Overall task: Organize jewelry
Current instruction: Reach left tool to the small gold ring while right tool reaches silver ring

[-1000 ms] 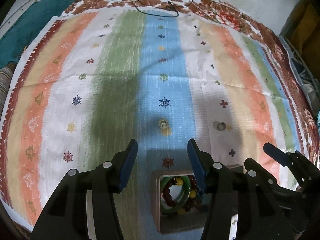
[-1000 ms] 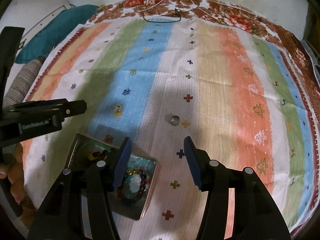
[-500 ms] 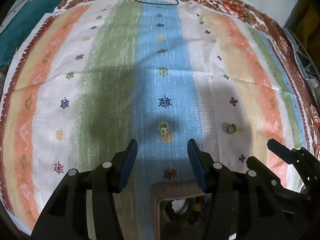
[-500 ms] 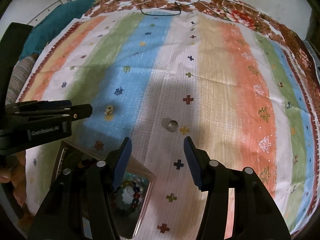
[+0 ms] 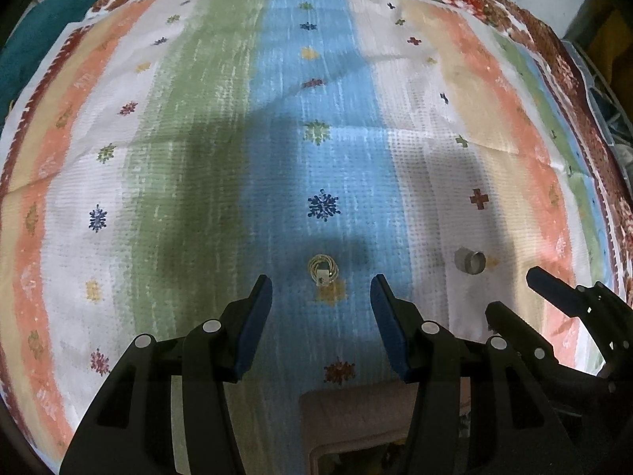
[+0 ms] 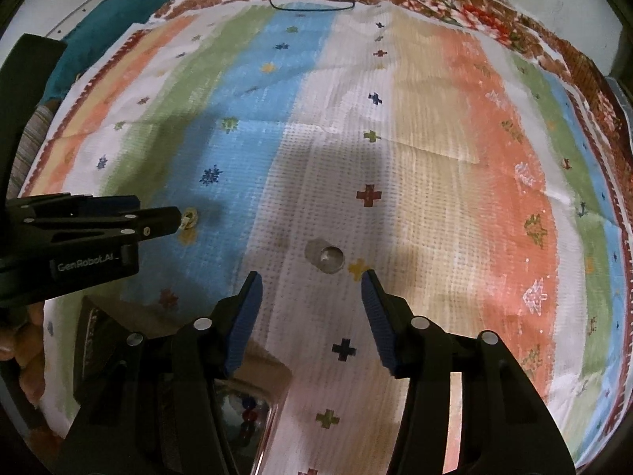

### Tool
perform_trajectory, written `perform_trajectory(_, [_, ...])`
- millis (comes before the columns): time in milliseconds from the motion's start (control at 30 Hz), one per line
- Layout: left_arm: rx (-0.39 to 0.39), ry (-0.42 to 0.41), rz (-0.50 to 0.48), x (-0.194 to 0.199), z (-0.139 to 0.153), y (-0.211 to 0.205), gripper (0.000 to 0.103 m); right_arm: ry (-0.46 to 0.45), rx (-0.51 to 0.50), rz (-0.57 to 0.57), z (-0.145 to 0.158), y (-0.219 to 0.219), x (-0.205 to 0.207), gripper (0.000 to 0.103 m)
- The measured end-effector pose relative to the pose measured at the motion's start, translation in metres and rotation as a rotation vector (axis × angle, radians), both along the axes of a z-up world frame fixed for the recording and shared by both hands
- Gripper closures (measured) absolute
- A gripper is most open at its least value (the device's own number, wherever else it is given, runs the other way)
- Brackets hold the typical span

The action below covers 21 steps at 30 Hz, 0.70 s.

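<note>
Small gold ring (image 5: pixel 323 268), white tag

Left gripper (image 5: pixel 321 297) low over the striped cloth (image 5: pixel 198 138), jaws spread wide. Small gold ring (image 5: pixel 323 268) lying on the blue stripe just ahead, centred between the fingertips, apart from both. Silver ring (image 5: pixel 469 260) further right on the white stripe. Right gripper (image 5: pixel 554 301) at the right edge. Box (image 5: pixel 356 407) rim below, between the fingers.
</note>
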<state>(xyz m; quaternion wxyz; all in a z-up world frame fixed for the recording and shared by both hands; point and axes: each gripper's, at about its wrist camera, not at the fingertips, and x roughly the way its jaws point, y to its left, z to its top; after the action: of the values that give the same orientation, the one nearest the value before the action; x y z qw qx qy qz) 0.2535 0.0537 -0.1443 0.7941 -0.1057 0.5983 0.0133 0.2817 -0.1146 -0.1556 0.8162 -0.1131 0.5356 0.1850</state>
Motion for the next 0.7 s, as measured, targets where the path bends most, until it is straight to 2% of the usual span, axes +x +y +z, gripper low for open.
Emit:
perform_trajectory(300, [-0.003, 0.029, -0.040, 0.010, -0.012, -0.003, 0.054, 0.016, -0.017, 0.000, -0.011, 0.005, 0.011, 0.054])
perform_trajectory(700, [0.014, 0.070, -0.073, 0.024, -0.028, -0.012, 0.060, 0.052, -0.024, -0.005, -0.027, 0.005, 0.025, 0.064])
